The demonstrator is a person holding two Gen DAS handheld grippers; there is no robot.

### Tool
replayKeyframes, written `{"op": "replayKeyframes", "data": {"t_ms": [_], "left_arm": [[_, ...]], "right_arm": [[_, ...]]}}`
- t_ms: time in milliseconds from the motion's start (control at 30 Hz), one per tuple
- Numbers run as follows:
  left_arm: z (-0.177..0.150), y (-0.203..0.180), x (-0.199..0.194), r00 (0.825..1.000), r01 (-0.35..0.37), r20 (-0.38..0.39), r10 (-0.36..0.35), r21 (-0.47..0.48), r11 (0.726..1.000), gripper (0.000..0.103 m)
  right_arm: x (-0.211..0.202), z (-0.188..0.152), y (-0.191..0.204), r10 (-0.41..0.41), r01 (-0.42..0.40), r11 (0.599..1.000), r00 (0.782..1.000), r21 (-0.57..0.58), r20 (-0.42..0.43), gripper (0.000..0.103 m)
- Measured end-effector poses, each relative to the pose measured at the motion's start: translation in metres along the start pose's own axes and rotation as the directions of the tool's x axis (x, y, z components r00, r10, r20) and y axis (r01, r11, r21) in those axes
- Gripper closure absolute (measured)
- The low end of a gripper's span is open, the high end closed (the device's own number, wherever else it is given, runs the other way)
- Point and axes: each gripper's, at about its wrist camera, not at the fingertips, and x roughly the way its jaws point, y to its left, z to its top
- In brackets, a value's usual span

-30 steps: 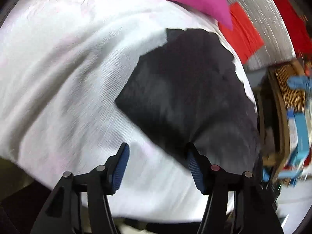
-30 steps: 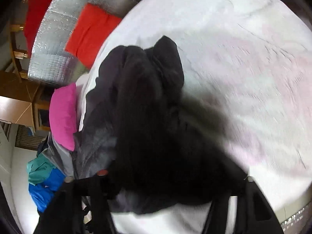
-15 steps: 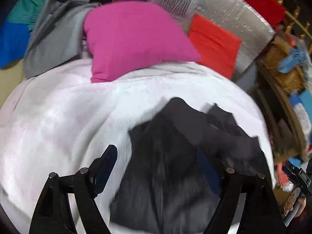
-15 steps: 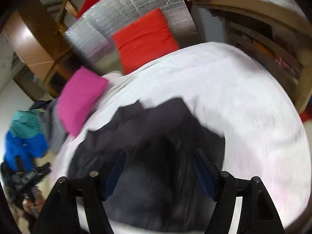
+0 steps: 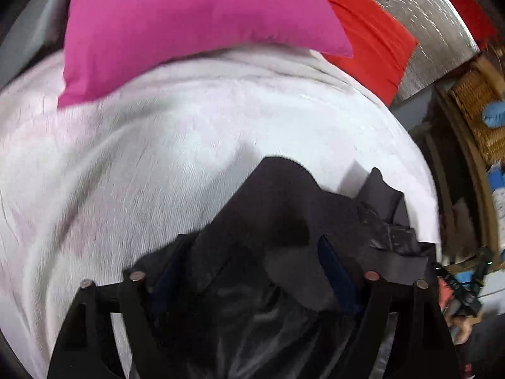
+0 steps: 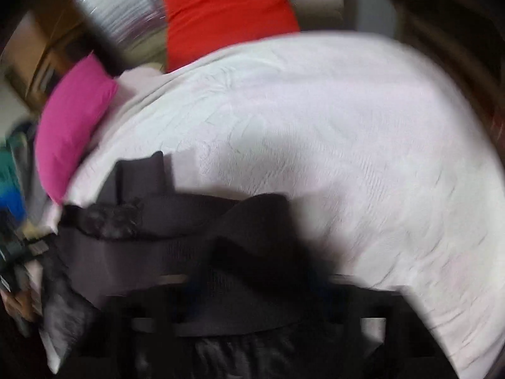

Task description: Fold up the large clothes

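Note:
A large black garment [image 5: 284, 221] lies bunched at the near edge of a bed covered with a white sheet [image 5: 157, 158]. In the left wrist view my left gripper [image 5: 252, 268] stands open, its blue-padded fingers [image 5: 334, 265] wide apart with black cloth draped between and over them. In the blurred right wrist view the same garment [image 6: 221, 246] covers my right gripper [image 6: 252, 284], whose fingers are hidden under the cloth. The sheet [image 6: 347, 142] stretches away beyond it.
A pink pillow [image 5: 189, 22] lies at the head of the bed, with a red cushion [image 5: 369, 38] against a silver padded panel [image 5: 435, 22]. A wicker basket [image 5: 479, 107] and shelves stand to the right. The pillow [image 6: 72, 117] and cushion [image 6: 227, 15] also show in the right view.
Both grippers have dropped low onto the garment at the near edge of the bed. Black cloth now covers the fingers, which stood clear above it half a second ago.

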Motion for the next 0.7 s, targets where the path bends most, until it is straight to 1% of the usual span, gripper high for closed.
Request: {"op": "replayKeyframes", "data": {"t_ms": [33,67,100,133,167,200,267,333,433,467,500,567,633,700], "left_arm": [[0.003,-0.003,0.002,0.999,-0.040,0.006,0.040,0.020,0.999,0.057],[0.004,-0.003,0.003,0.997,-0.072,0.015,0.072,0.029,0.997,0.061],[0.004,-0.003,0.002,0.997,-0.077,0.029,0.076,0.035,0.996,0.067],[0.004,-0.003,0.001,0.997,-0.066,0.049,0.064,0.040,0.997,0.074],[0.004,-0.004,-0.003,0.996,-0.063,0.068,0.060,0.043,0.997,0.076],[0.005,-0.004,-0.006,0.995,-0.057,0.086,0.054,0.042,0.997,0.078],[0.009,-0.005,-0.021,0.987,-0.030,0.156,0.024,0.037,0.999,0.078],[0.012,-0.003,-0.027,0.981,-0.033,0.194,0.028,0.025,0.999,0.079],[0.015,0.005,-0.016,0.980,-0.034,0.195,0.039,-0.027,0.999,0.079],[0.016,0.011,-0.005,0.984,-0.045,0.172,0.053,-0.047,0.998,0.079],[0.017,0.013,0.007,0.986,-0.055,0.155,0.064,-0.061,0.997,0.079],[0.016,0.016,0.022,0.988,-0.076,0.132,0.083,-0.063,0.995,0.077],[0.015,0.016,0.028,0.988,-0.095,0.119,0.101,-0.054,0.994,0.069],[0.015,0.016,0.022,0.988,-0.093,0.117,0.099,-0.056,0.994,0.063]], "right_arm": [[-0.005,0.000,0.003,-0.027,0.027,1.000,0.999,-0.009,0.019,0.092],[-0.009,0.000,0.006,-0.046,0.047,0.999,0.998,-0.019,0.038,0.094],[-0.016,0.001,0.010,-0.078,0.081,0.996,0.994,-0.034,0.073,0.094],[-0.024,0.003,0.014,-0.099,0.104,0.994,0.989,-0.045,0.110,0.094],[-0.035,0.006,0.018,-0.116,0.125,0.991,0.980,-0.046,0.162,0.094],[-0.041,0.009,0.019,-0.125,0.135,0.990,0.973,-0.039,0.195,0.094],[-0.052,0.018,0.019,-0.150,0.155,0.988,0.952,0.002,0.267,0.094],[-0.052,0.025,0.015,-0.160,0.153,0.987,0.941,0.046,0.297,0.094],[-0.030,0.034,-0.001,-0.198,0.158,0.976,0.932,0.152,0.303,0.094],[-0.017,0.035,-0.007,-0.215,0.164,0.968,0.934,0.192,0.287,0.094],[-0.005,0.034,-0.013,-0.220,0.163,0.961,0.940,0.222,0.263,0.094],[0.026,0.029,-0.025,-0.226,0.172,0.948,0.956,0.268,0.185,0.094],[0.039,0.024,-0.032,-0.193,0.147,0.946,0.972,0.288,0.137,0.094],[0.026,0.022,-0.039,-0.137,0.080,0.944,0.978,0.321,0.159,0.091]]}}
